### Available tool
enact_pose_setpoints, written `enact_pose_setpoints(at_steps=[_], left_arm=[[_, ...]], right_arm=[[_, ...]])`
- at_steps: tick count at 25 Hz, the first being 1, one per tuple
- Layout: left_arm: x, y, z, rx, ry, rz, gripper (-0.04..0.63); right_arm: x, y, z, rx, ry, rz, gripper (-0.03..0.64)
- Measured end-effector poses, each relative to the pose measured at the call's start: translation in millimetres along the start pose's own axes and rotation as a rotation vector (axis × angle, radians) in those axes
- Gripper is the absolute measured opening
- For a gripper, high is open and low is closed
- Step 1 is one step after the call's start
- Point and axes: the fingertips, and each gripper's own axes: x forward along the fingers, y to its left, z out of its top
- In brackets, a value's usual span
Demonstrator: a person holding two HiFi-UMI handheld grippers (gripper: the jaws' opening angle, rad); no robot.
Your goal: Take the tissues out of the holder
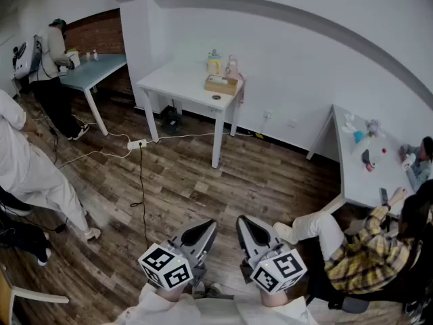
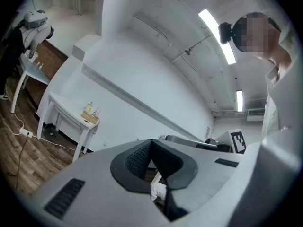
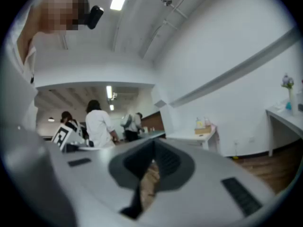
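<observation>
The wooden tissue holder (image 1: 222, 84) lies on a white table (image 1: 177, 85) against the far wall, with a yellow bottle (image 1: 214, 62) behind it. Both grippers are held low at the bottom of the head view, far from that table. My left gripper (image 1: 208, 226) has its jaws together with nothing between them, and so does my right gripper (image 1: 243, 222). In the left gripper view the holder (image 2: 89, 118) shows small and distant beyond my left gripper (image 2: 151, 142). The right gripper view has the holder (image 3: 202, 130) far off past my right gripper (image 3: 153, 145).
Wood floor lies between me and the table, crossed by a power strip (image 1: 137, 143) and cables. A seated person in a plaid shirt (image 1: 369, 252) is close on the right by another white table (image 1: 358, 175). Other people stand at the left, one at a blue table (image 1: 95, 71).
</observation>
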Motion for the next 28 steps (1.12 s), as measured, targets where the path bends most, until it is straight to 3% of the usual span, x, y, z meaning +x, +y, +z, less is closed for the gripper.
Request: enact_pose_setpoints(at_steps=[6,12,22,28], left_arm=[[-2.1,4.6,0.9,0.000,-0.012,0.003,0.012],[-0.7,2.6,0.9,-0.010,-0.020,-0.002,0.012],[5.1,-6.2,-2.5,-0.014,-0.007,0.007,0.012],[8.7,-2.9,-1.1,-0.001,-0.070,0.038,0.012]], right_arm=[[6.2,17.4,-6.1,0.029,0.004,0.047,0.012],[0.4,7.5,2.8,-0.003,-0.009,0.015,0.011],[-2.7,-7.5,-5.0,0.084,0.022,0.022,0.012],[-3.7,-6.3,-9.1,0.050,0.035,0.056,0.012]])
